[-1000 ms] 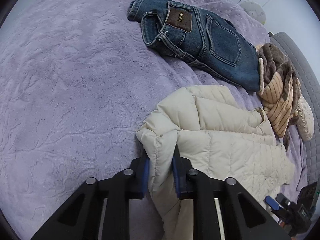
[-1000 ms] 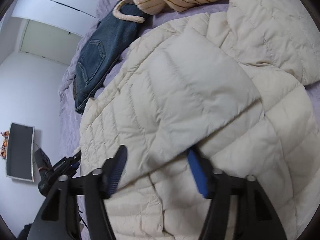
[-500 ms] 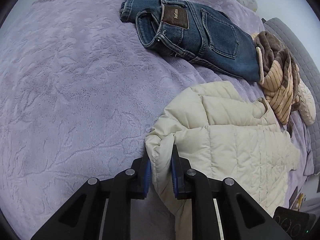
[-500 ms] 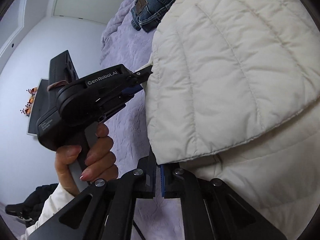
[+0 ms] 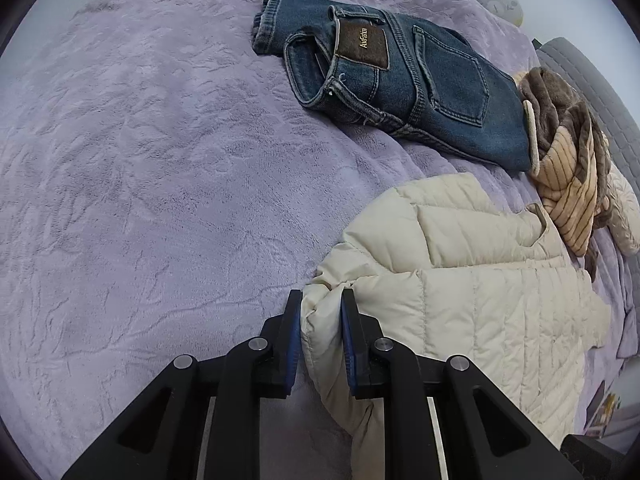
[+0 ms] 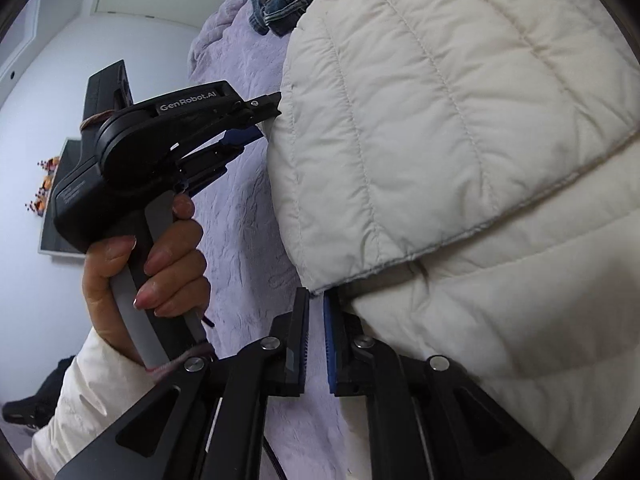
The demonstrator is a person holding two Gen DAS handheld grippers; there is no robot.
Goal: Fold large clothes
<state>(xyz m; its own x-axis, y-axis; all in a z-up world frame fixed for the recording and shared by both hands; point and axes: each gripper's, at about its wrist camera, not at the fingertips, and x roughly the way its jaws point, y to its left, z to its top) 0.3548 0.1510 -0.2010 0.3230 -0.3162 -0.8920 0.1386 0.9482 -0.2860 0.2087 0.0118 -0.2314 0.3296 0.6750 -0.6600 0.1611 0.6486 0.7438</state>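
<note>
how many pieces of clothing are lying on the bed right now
3: cream puffer jacket nearest, pinched by the left gripper; folded jeans farther back; striped brown garment beside them. More may be hidden.

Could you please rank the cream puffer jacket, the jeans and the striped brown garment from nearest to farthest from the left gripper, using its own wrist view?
1. Cream puffer jacket, clamped in the left gripper.
2. Jeans, ahead, upper centre.
3. Striped brown garment, far right; close to the jeans' distance.

My jacket (image 5: 472, 304): cream, quilted in stitched lines
Bed cover (image 5: 140, 180): lilac, embossed
Jeans (image 5: 404, 80): dark blue, brown patch
Striped garment (image 5: 568, 196): tan, thin dark stripes
My gripper pads (image 5: 295, 334): blue
</note>
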